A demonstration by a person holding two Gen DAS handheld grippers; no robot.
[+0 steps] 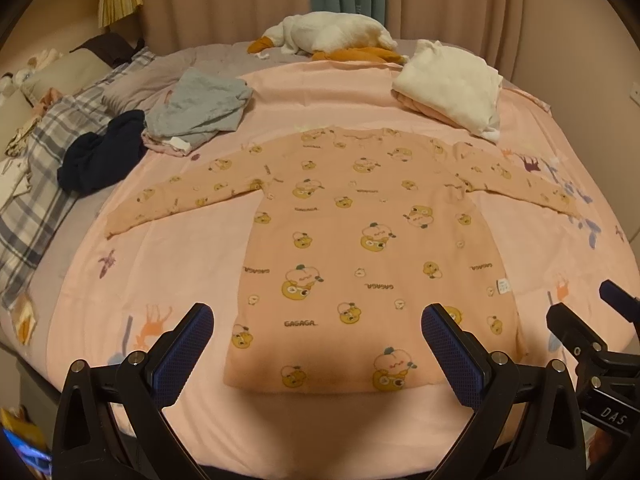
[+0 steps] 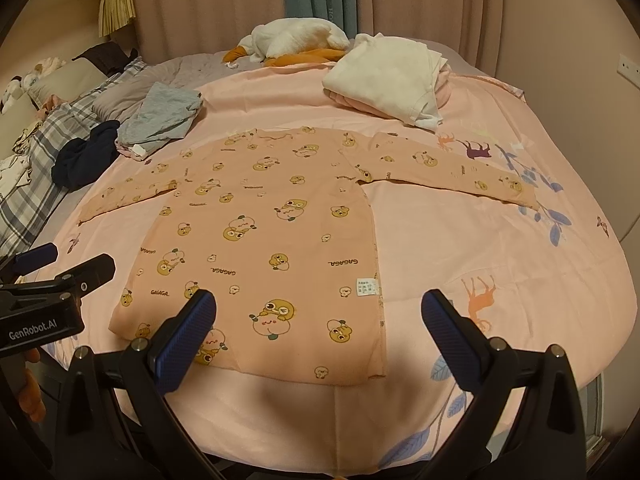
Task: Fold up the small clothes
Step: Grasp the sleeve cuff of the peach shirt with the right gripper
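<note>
A small peach long-sleeved shirt [image 1: 360, 236] with yellow cartoon prints lies flat on the pink bedsheet [image 1: 168, 272], both sleeves spread out; it also shows in the right wrist view [image 2: 264, 232]. My left gripper [image 1: 318, 320] is open and empty, hovering above the shirt's hem. My right gripper [image 2: 320, 308] is open and empty above the hem's right corner, near the white care label [image 2: 367, 283]. The right gripper also shows at the right edge of the left wrist view [image 1: 592, 320], and the left gripper at the left edge of the right wrist view [image 2: 60, 268].
A folded white and pink pile [image 1: 452, 84] sits at the back right. Grey [image 1: 200, 104] and dark navy [image 1: 100, 156] clothes lie at the back left beside a plaid blanket [image 1: 32, 184]. A white goose plush [image 1: 328, 36] lies by the curtains.
</note>
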